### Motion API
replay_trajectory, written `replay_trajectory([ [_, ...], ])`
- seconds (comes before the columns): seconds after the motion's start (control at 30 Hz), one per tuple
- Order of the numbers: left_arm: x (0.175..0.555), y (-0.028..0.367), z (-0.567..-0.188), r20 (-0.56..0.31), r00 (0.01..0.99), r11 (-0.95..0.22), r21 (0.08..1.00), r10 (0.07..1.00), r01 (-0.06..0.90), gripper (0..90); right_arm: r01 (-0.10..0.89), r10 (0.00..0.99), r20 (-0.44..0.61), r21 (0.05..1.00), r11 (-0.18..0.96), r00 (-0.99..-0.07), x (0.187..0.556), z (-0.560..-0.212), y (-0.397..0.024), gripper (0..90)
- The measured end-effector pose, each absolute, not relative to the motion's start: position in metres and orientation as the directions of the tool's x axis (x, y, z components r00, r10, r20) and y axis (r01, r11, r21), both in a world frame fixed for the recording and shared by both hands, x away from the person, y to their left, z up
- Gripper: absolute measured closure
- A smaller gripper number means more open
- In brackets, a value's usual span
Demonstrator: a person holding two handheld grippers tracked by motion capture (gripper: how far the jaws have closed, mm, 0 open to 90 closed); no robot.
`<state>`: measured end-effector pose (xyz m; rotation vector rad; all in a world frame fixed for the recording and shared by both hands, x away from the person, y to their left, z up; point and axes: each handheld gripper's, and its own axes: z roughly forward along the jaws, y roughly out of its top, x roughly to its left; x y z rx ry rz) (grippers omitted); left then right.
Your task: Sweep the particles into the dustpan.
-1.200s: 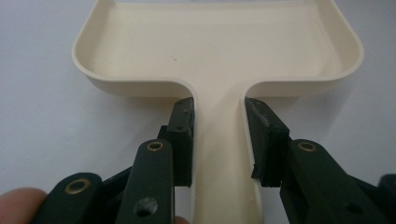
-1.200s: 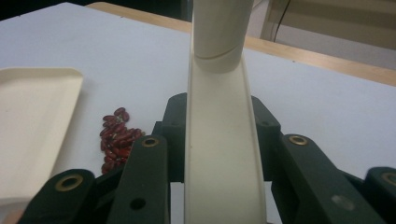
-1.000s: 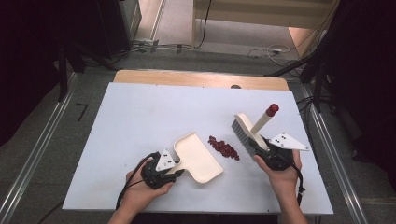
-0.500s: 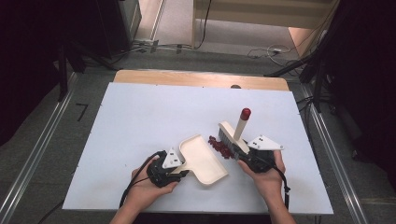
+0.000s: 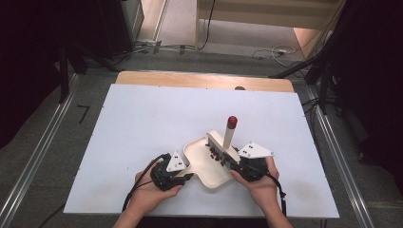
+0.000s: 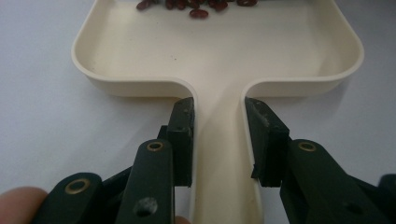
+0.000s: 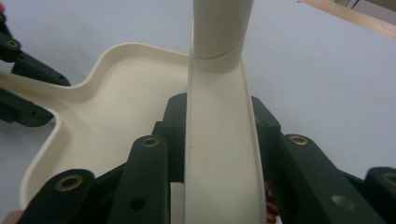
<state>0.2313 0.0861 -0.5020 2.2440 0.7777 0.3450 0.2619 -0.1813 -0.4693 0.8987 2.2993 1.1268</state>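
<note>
Beans point(image 6: 196, 5) lying inside dustpan point(image 5: 204, 164) mouth, beyond left hand-held gripper point(image 6: 219, 140) clamped on pan handle. Brush point(image 5: 223, 145) over pan, gripped by right hand-held gripper point(image 7: 219, 135). Sweeping judged nearly complete; a few beans beneath the brush point(image 7: 271, 205) remaining.

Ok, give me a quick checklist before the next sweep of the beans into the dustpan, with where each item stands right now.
1. Left gripper clamped on the dustpan handle: ok, both pads press its sides.
2. Right gripper holding the brush: ok, jaws grip its cream back.
3. Dustpan flat on the table: cannot tell; its front lip is hidden.
4. Beans inside the pan: ok, a cluster lies near its open edge.
5. Stray beans left on the table: cannot tell; the brush covers that spot.
6. Brush over the pan mouth: ok.
</note>
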Motion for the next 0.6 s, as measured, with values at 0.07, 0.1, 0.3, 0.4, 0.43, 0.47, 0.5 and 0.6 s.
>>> replay_trajectory([
  [0.07,0.231,0.086,-0.502,0.014,0.782,-0.554,0.713,0.623,0.429,65.5,0.359,0.691,-0.082,0.808,0.468,-0.718,0.259,-0.469,-0.177,65.1],
  [0.1,0.231,0.086,-0.502,0.014,0.782,-0.554,0.713,0.624,0.429,65.5,0.361,0.685,-0.072,0.807,0.467,-0.725,0.258,-0.469,-0.175,65.1],
  [0.3,0.232,0.087,-0.503,0.013,0.783,-0.552,0.716,0.622,0.427,65.5,0.327,0.629,-0.08,0.8,0.504,-0.773,0.25,-0.467,-0.163,65.2],
  [0.4,0.232,0.087,-0.502,0.013,0.784,-0.555,0.714,0.62,0.427,65.5,0.322,0.621,-0.07,0.807,0.495,-0.781,0.249,-0.462,-0.164,65.2],
  [0.43,0.232,0.087,-0.502,0.013,0.785,-0.556,0.713,0.62,0.427,65.5,0.321,0.625,-0.066,0.813,0.485,-0.778,0.251,-0.459,-0.166,65.2],
  [0.47,0.231,0.088,-0.502,0.012,0.784,-0.554,0.714,0.62,0.427,65.5,0.324,0.636,-0.063,0.82,0.473,-0.769,0.253,-0.457,-0.169,65.2],
  [0.5,0.231,0.088,-0.502,0.012,0.785,-0.556,0.713,0.619,0.427,65.5,0.328,0.649,-0.06,0.826,0.459,-0.758,0.257,-0.455,-0.173,65.2],
  [0.6,0.231,0.09,-0.502,0.009,0.784,-0.554,0.712,0.621,0.431,65.5,0.356,0.703,-0.047,0.837,0.415,-0.71,0.269,-0.453,-0.186,65.2],
])
